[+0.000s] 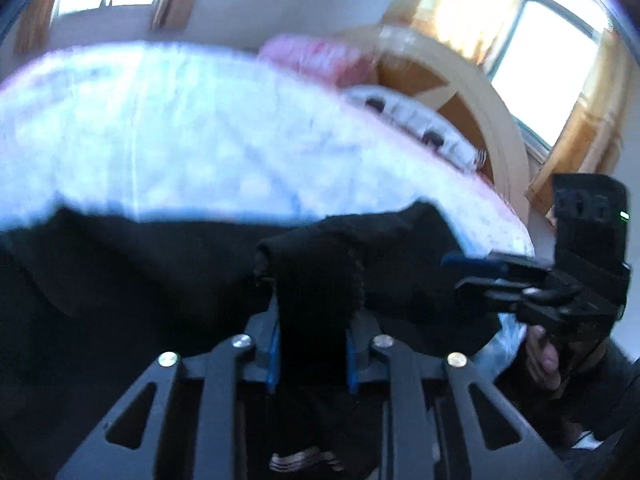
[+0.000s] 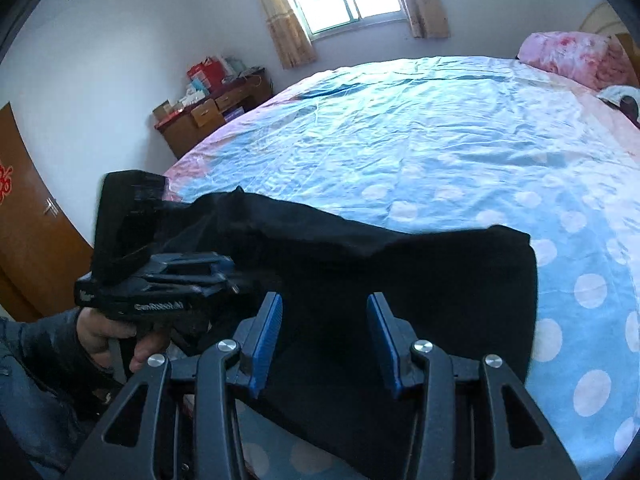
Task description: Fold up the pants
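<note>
Two grippers w/ blue-padded black fingers work the black fabric pants (image 2: 400,276), which lie along the near edge of the blue polka-dot bedsheet (image 2: 460,148). Left gripper (image 1: 312,356) is clamped on a bunched ridge of the fabric, lifting it off the bed. Right gripper (image 2: 324,340) hovers over the cloth w/ its jaws spread wide, holding nothing. Progress looks early-to-mid: the pants appear doubled lengthwise, but no crosswise fold is set yet, so at least that fold & smoothing remain. Right wrist view shows the garment's full spread & squared far end; left wrist view is blurred, yet shows the pinch itself plus the wooden headboard (image 1: 500,120).
</note>
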Demonstrator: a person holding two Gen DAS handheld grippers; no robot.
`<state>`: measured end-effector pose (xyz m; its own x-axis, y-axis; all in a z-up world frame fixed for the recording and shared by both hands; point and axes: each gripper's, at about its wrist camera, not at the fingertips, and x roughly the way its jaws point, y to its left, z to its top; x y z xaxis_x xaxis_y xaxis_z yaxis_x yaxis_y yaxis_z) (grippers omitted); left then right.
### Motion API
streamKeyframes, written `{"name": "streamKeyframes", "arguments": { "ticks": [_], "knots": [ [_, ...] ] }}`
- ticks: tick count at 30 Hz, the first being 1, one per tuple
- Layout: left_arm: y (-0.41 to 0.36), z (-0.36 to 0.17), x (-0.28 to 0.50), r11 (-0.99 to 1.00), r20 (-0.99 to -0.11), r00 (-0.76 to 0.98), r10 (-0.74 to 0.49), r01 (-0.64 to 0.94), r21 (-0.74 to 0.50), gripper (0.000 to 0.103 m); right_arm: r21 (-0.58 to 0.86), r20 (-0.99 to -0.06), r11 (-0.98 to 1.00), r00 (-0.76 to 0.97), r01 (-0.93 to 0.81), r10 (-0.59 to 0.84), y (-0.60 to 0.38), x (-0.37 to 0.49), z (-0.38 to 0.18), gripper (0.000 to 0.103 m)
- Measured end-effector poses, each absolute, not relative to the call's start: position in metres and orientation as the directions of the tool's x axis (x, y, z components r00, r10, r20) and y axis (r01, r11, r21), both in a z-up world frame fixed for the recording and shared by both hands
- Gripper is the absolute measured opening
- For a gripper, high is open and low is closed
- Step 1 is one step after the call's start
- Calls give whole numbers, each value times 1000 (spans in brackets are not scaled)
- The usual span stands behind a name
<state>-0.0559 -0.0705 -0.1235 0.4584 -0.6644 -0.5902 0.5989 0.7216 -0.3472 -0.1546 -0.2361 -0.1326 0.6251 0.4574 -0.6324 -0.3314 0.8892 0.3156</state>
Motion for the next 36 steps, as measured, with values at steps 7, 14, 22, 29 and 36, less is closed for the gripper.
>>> {"name": "streamKeyframes", "arguments": {
  "ticks": [7,14,22,29,36],
  "knots": [
    [-69,-148,-34,806,-702,453,-549,508,-302,48,298,-660,910,627,-287,414,-245,-148,-143,46],
    [-39,-132,-38,871,-709,550,-441,453,-190,73,208,-720,941,609,-265,331,-245,-141,-153,47],
    [-37,-150,-31,782,-685,395,-612,432,-449,73,204,-679,913,621,-353,392,-213,-126,-139,47],
    [-62,-157,-36,740,-684,338,-646,495,-454,15,188,-665,906,630,-379,401,-196,-109,-132,47],
    [-35,-138,-48,753,-641,418,-643,496,-432,11,204,-652,905,638,-374,410,-195,-101,-129,47]
  ]
}}
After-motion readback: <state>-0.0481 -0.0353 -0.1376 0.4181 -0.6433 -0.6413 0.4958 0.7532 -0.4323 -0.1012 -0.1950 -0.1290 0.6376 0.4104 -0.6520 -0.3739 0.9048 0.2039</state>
